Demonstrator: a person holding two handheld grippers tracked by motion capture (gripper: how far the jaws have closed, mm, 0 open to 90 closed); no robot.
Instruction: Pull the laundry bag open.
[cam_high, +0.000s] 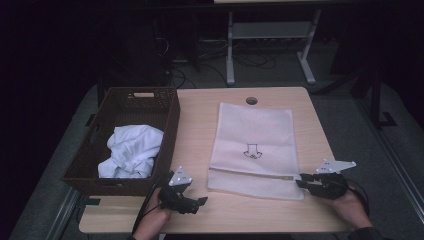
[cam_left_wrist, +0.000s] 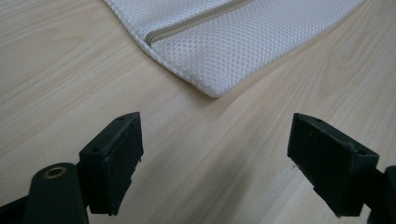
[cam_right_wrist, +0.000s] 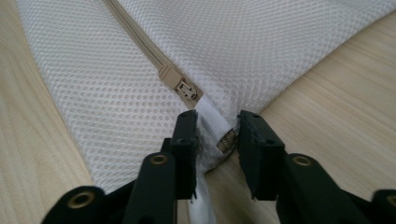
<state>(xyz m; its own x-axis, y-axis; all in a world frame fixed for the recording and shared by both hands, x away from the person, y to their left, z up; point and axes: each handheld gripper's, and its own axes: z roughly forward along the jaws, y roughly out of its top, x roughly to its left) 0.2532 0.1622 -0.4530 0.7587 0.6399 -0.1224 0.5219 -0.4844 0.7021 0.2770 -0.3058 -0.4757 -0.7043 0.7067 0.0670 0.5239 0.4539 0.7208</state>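
A white mesh bag (cam_high: 252, 145) lies flat on the wooden table (cam_high: 195, 125), with a beige zipper (cam_high: 250, 173) running along its near edge. My right gripper (cam_high: 301, 180) sits at the bag's near right corner. In the right gripper view its jaws (cam_right_wrist: 217, 140) pinch the white tab (cam_right_wrist: 212, 119) just past the zipper slider (cam_right_wrist: 180, 81). My left gripper (cam_high: 200, 202) rests by the bag's near left corner, open (cam_left_wrist: 215, 163) over bare wood, and the bag's corner (cam_left_wrist: 210, 79) lies ahead of it, untouched.
A dark wicker basket (cam_high: 170, 125) stands at the table's left with a crumpled white cloth (cam_high: 131, 150) inside. A round cable hole (cam_high: 251, 100) is at the table's far edge. Beyond are a dark floor and a desk frame (cam_high: 270, 45).
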